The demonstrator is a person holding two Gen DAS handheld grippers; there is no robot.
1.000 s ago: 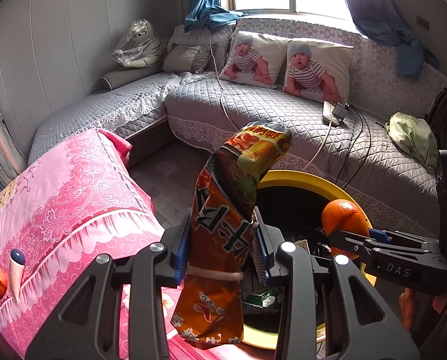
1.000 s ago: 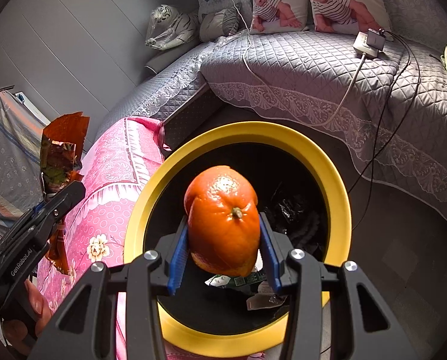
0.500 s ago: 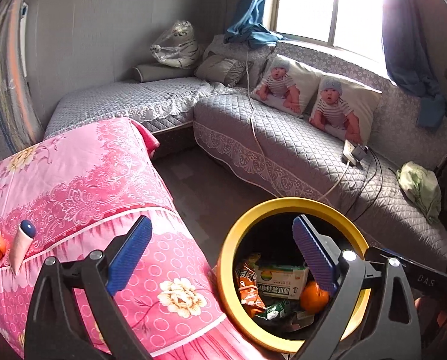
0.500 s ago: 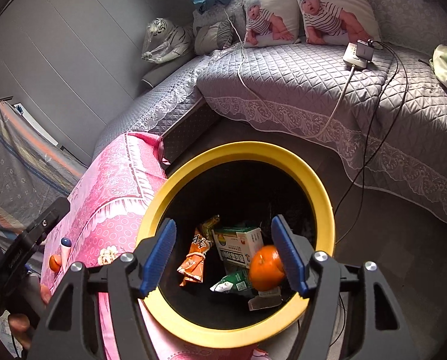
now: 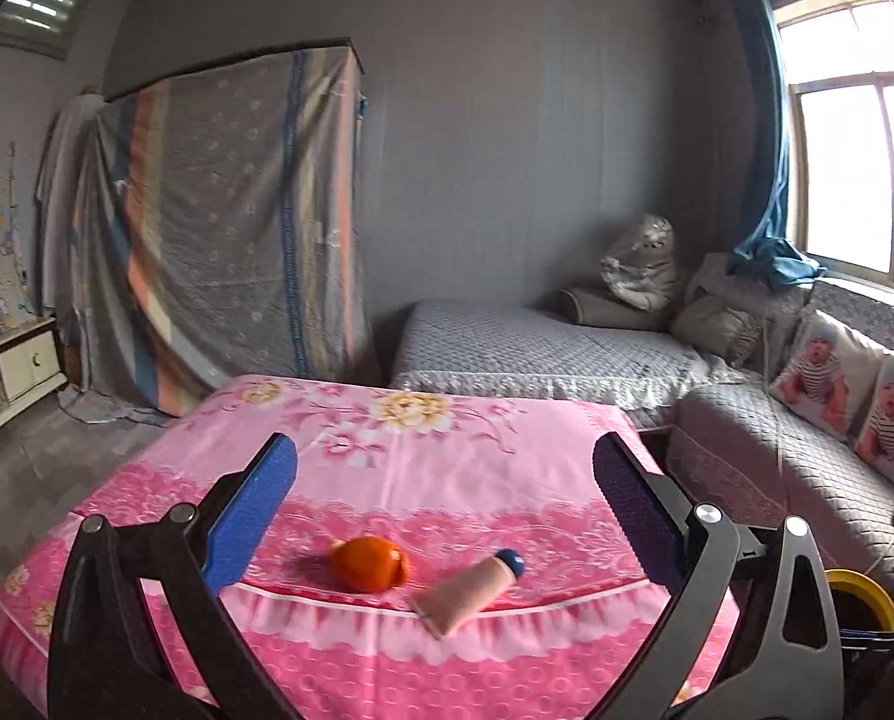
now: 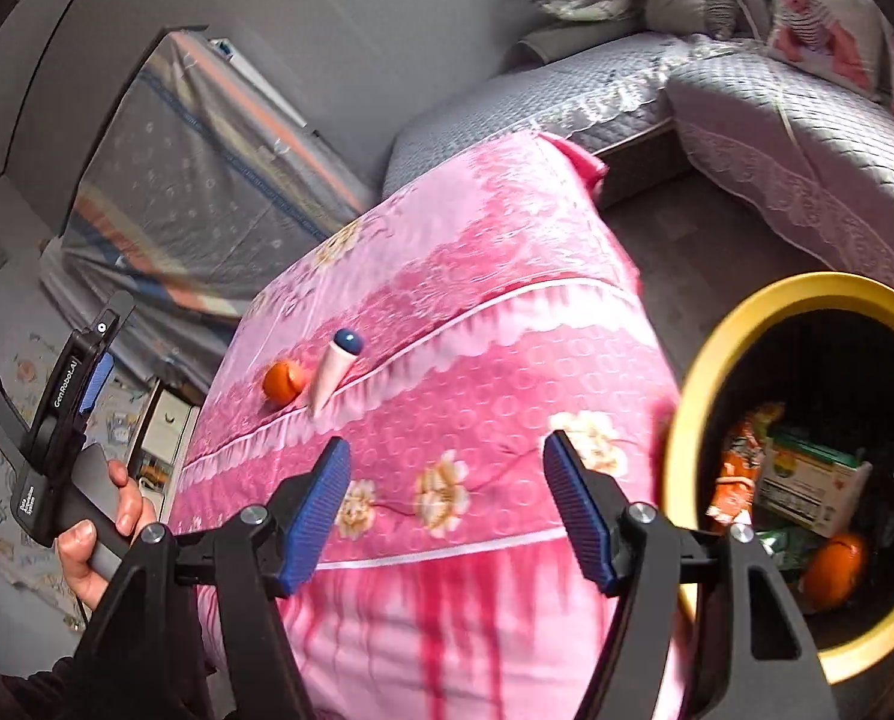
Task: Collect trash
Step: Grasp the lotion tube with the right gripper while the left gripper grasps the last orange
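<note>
An orange peel [image 5: 368,564] and a beige tube with a blue cap [image 5: 471,591] lie near the front edge of the pink-clothed table [image 5: 447,438]. My left gripper [image 5: 444,456] hovers just before them, its jaws opening wide with nothing between them. My right gripper [image 6: 447,450] stands open and empty over the cloth's hanging side, below the peel [image 6: 282,379] and tube [image 6: 334,369]. To its right the yellow-rimmed bin [image 6: 693,396] holds an orange [image 6: 834,567], a snack bag [image 6: 738,474] and a carton [image 6: 813,480].
A grey quilted corner sofa [image 5: 537,354] with baby-print pillows [image 5: 819,372] runs behind and to the right of the table. A cloth-draped wardrobe [image 5: 219,228] stands at the back left, a low cabinet [image 5: 15,354] at the far left. A hand [image 6: 105,516] holds the left gripper.
The left gripper let go of the snack bag and the right one the orange; both now lie in the bin. Both grippers then swung left from the bin toward the pink table.
</note>
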